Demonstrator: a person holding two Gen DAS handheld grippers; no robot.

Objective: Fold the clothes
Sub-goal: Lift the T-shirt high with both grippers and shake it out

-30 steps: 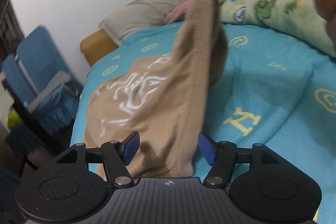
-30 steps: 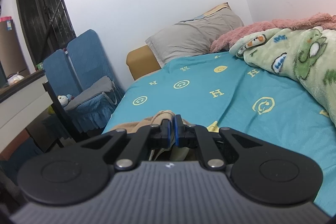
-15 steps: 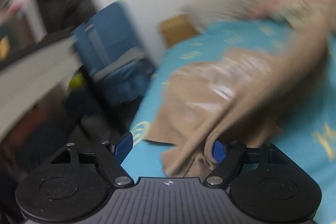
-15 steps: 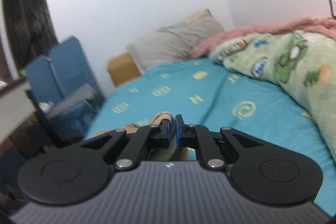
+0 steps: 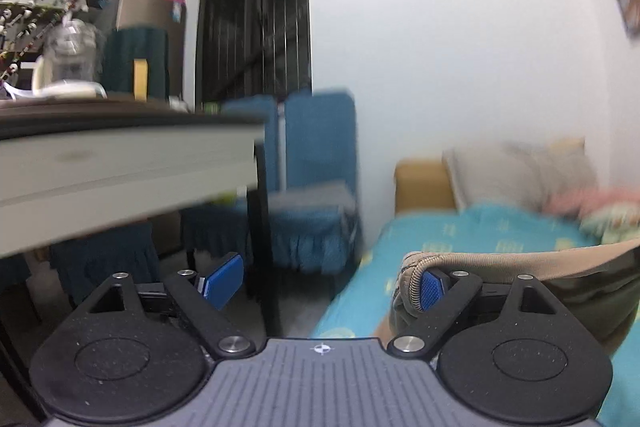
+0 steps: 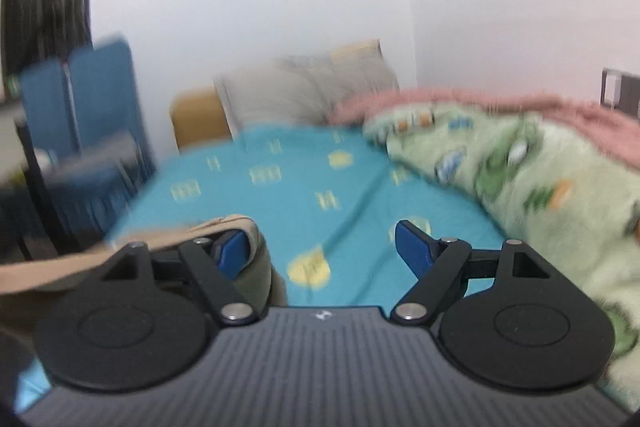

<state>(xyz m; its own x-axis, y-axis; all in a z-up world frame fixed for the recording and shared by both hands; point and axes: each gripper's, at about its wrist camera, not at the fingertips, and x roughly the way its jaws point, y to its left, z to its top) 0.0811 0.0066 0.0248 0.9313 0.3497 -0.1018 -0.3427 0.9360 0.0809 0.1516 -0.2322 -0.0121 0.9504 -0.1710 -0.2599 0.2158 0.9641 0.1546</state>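
— Bedding first: what filled the room?

— A bed with a teal sheet printed with yellow motifs (image 6: 360, 187) took up most of it, against white walls (image 5: 460, 47). A fleecy green blanket with cartoon animals (image 6: 540, 179) lay heaped along the bed's right side, a pink fuzzy blanket (image 6: 480, 103) behind it, and a grey pillow (image 6: 312, 95) leaned at the head beside a mustard-yellow block (image 6: 196, 119). Left of the bed stood blue fabric-covered chairs (image 5: 316, 163), a pale tabletop with a dark edge (image 5: 120, 155) and a dark barred doorway (image 5: 256, 19).

— And the hands' tools?

— Both pointed nearly level across the bed. The left gripper (image 5: 326, 285) had its jaws spreading wide, nothing pinched between them; the ribbed hem of the tan knitted garment (image 5: 520, 263) was draped over its right blue pad. The right gripper (image 6: 326, 247) was also opening, the same tan cloth hanging over its left blue pad, the gap itself empty.

— So where was the garment?

— Slung between the two tools, sagging toward the sheet near the bed's foot.

— Room to move?

— Open sheet lay ahead; the table edge and chairs sat close on the left. Both views were blurred.
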